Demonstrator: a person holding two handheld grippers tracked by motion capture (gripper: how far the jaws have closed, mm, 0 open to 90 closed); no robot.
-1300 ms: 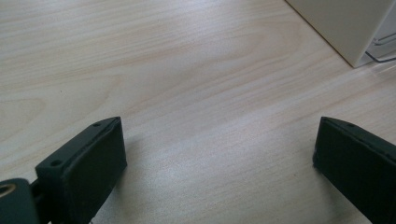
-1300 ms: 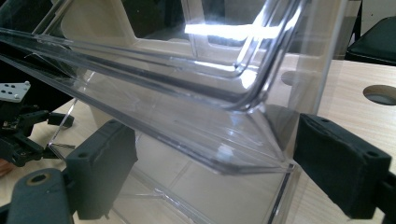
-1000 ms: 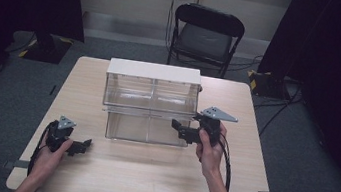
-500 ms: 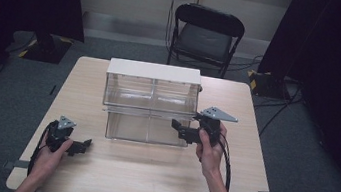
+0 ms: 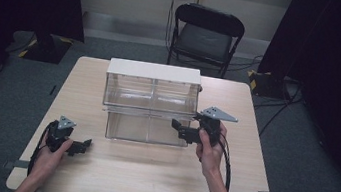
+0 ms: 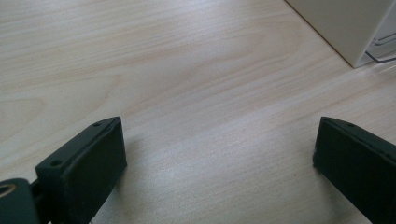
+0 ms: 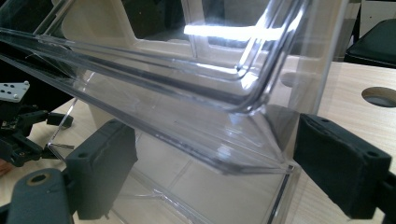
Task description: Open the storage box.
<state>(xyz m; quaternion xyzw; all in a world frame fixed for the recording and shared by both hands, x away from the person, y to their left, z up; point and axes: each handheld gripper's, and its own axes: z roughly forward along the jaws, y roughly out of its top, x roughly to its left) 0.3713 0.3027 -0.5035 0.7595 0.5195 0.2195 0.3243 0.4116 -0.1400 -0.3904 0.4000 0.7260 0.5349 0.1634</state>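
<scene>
A clear plastic two-tier bin with a white top stands in the middle of the wooden table. My right gripper is held at its front right corner, open. In the right gripper view its jaws stand wide on either side of the lower tier's clear corner, with no visible contact. My left gripper rests low near the table's front left, open, away from the bin. The left gripper view has bare wood between its jaws and the bin's white corner far off.
A black folding chair stands behind the table. Dark curtains hang on both sides. A round hole is cut in the tabletop right of the bin. Cables trail from both grippers toward the table's front edge.
</scene>
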